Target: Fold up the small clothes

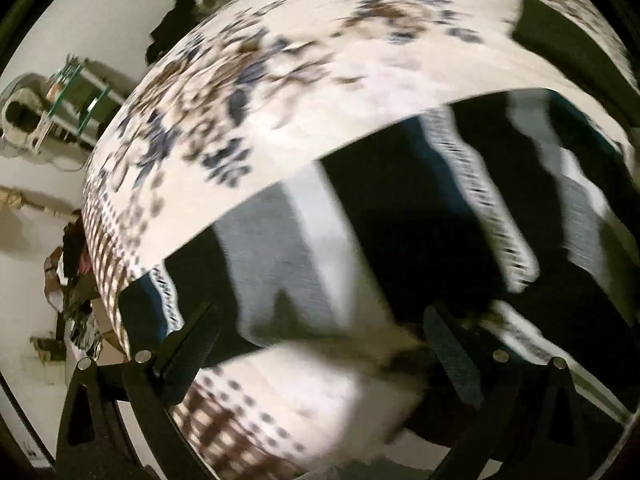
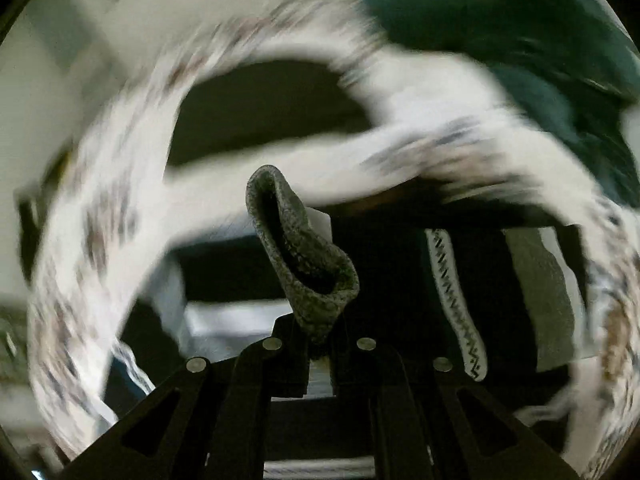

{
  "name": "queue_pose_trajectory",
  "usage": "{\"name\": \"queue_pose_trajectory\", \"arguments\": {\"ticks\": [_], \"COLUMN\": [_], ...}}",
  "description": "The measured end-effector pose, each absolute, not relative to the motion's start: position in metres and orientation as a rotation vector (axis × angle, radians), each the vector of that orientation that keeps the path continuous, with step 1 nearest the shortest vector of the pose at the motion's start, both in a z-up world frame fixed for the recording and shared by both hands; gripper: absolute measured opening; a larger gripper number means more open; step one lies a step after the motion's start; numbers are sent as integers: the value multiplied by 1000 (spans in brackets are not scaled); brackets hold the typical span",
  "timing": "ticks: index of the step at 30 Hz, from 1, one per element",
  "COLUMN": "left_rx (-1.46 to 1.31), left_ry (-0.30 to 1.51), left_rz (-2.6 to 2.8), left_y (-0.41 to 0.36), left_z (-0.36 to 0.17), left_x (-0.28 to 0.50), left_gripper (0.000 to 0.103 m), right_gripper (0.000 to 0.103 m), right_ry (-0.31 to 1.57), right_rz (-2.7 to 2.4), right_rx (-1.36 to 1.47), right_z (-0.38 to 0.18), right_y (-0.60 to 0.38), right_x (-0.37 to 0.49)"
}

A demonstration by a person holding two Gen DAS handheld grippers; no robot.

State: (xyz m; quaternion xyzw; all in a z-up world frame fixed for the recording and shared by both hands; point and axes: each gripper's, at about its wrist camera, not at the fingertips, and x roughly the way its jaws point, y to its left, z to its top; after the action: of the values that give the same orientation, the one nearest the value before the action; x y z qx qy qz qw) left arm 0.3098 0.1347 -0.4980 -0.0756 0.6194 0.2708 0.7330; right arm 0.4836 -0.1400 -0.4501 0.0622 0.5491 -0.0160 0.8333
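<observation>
Grey knit cuff sits pinched in the right gripper, frame centre; the left gripper hangs spread over the black-and-grey striped garment on a patterned cloth. Folding looks barely begun. The cloth's edge runs down the left, open floor beyond; everything's blurred.

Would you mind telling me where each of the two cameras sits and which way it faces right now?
Left wrist: sits on the left gripper, looking along its spread fingers at the striped cloth on the floral cover; room clutter at left.
Right wrist: sits on the right gripper, looking along its closed fingers, which pinch a grey knit cuff; the background is blurred.
Shared: both see the striped cloth, its zigzag band and the floral cover.
</observation>
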Motion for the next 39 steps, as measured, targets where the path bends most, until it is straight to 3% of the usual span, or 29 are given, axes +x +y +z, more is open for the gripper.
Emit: {"name": "queue_pose_trajectory", "arguments": {"ticks": [3, 8, 11, 12, 13, 15, 17, 19, 22, 25, 28, 29, 31, 33, 35, 39], "left_rx": [-192, -229, -270, -299, -337, -433, -560, -704, -1052, -1368, -1501, -1526, -1545, -1534, -1428, -1111], "left_ry": [1374, 1404, 1387, 1384, 1387, 1388, 1393, 1393, 1355, 1225, 1052, 1000, 945, 910, 906, 908], "left_rz": [617, 630, 614, 602, 592, 577, 580, 600, 643, 676, 763, 803, 896, 921, 910, 875], "left_y": [160, 186, 197, 202, 207, 216, 229, 242, 266, 288, 313, 321, 335, 342, 346, 336], "left_z": [-507, -523, -519, -517, -516, -514, -515, -521, -544, -569, -577, -577, -576, -570, -554, -513], "left_x": [303, 299, 290, 283, 274, 254, 228, 200, 157, 130, 117, 113, 108, 107, 118, 149], "left_gripper": [103, 103, 103, 103, 103, 103, 103, 103, 103, 103, 102, 95, 64, 17, 8, 7], "right_gripper": [7, 8, 18, 36, 66, 92, 93, 103, 103, 103, 103, 103, 103, 103, 103, 103], "right_ry": [1219, 1254, 1319, 1333, 1346, 1338, 1314, 1304, 1323, 1336, 1363, 1378, 1399, 1412, 1408, 1378], "right_rz": [-11, 22, 67, 94, 110, 83, -27, -112, -217, -283, -308, -316, -328, -346, -374, -402], "right_rx": [8, -145, -122, -62, 12, 80, 63, 50, 68, 94, 84, 87, 88, 75, 42, -36], "right_z": [-500, -534, -541, -536, -530, -517, -500, -492, -483, -483, -486, -489, -496, -503, -504, -503], "right_y": [-72, -10, -12, -23, -38, -66, -100, -128, -173, -207, -219, -220, -221, -220, -217, -214], "right_x": [484, 472, 472, 468, 462, 447, 427, 411, 394, 372, 375, 377, 374, 372, 372, 381]}}
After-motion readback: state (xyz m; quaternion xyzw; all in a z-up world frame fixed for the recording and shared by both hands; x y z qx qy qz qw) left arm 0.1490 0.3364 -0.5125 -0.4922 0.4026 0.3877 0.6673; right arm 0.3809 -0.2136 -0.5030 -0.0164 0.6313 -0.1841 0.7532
